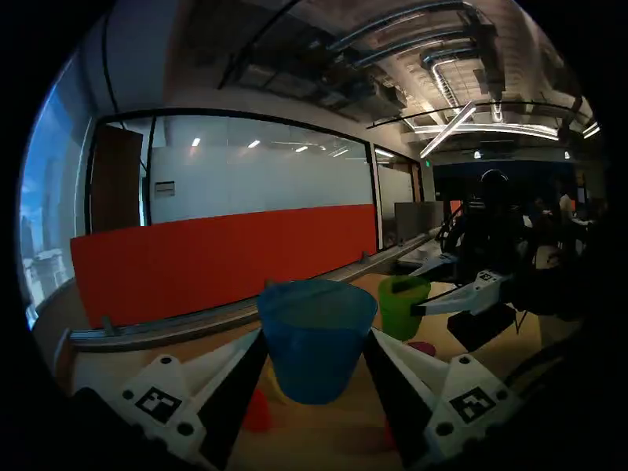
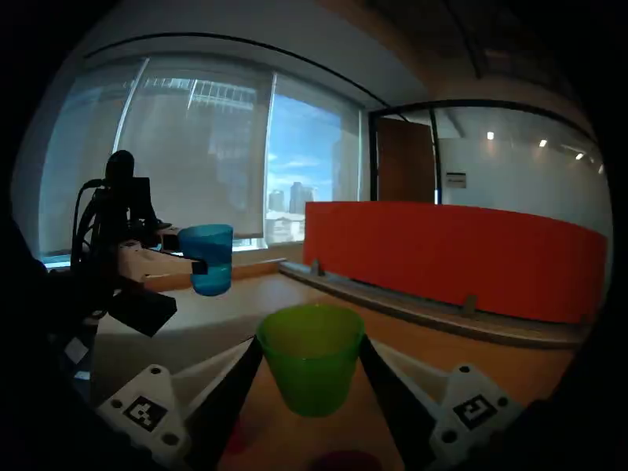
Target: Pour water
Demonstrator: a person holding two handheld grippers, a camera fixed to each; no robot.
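Wooden table (image 1: pixel 330 439), orange partition (image 1: pixel 228 259) behind. Left gripper view: the left gripper (image 1: pixel 315 345) clamps an upright blue cup (image 1: pixel 316 369) at 6 o'clock, with the green cup (image 1: pixel 402 306) toward 3. Right gripper view: the right gripper (image 2: pixel 310 357) clasps the green cup at 6, blue at 10. Neither cup tilts, so pouring seems not yet begun.

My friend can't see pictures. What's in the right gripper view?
A green cup stands upright, pinched by the right gripper, over a wooden table. Farther left, the left gripper holds a blue cup before a big window; an orange wall runs along the right.
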